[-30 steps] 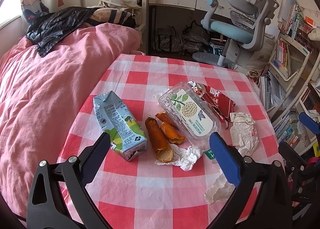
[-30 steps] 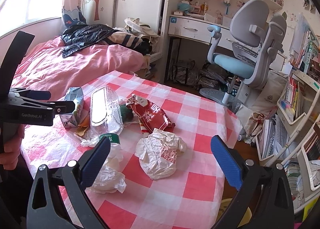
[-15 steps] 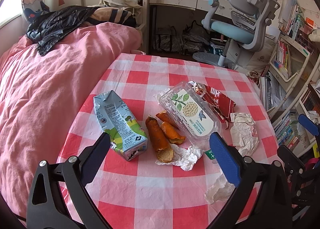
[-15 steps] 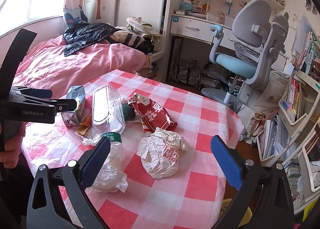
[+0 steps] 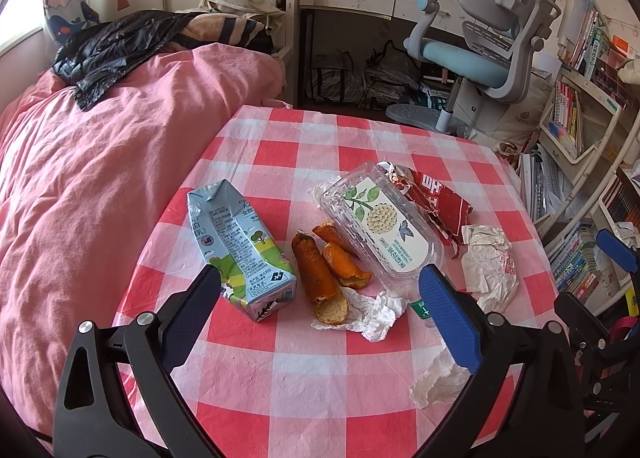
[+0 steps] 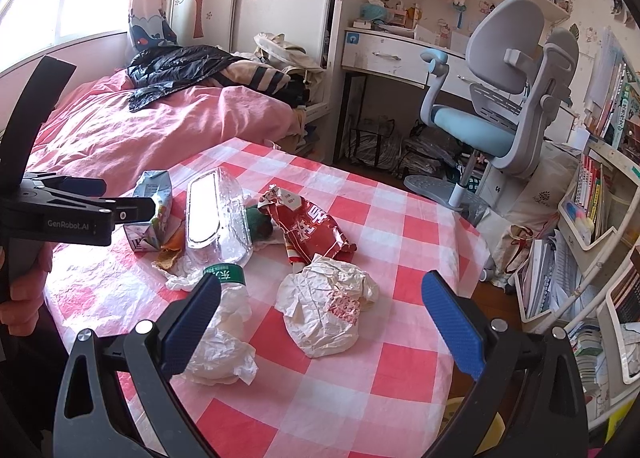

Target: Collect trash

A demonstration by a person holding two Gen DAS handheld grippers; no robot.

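Note:
Trash lies on a round table with a red-and-white checked cloth (image 5: 280, 370). A crushed milk carton (image 5: 236, 246) is at the left, orange peels (image 5: 320, 274) beside it on a tissue (image 5: 372, 314). A clear plastic box (image 5: 380, 226) rests over a bottle with a green label (image 6: 226, 273). A red snack bag (image 6: 310, 228) and a crumpled white wrapper (image 6: 328, 306) lie to the right, with a white tissue (image 6: 224, 350) near the front edge. My left gripper (image 5: 324, 314) hovers open above the peels. My right gripper (image 6: 320, 322) is open above the wrapper.
A pink bed (image 5: 92, 178) with a black jacket (image 5: 120, 42) borders the table's left side. A grey-and-blue desk chair (image 6: 500, 114) and a white desk (image 6: 388, 54) stand behind. Bookshelves (image 6: 592, 218) crowd the right. A hand (image 6: 20, 298) holds the left gripper.
The right wrist view has drifted slightly, with the table contents shifting a little up and right in frame. The left gripper has barely moved. Both stay open.

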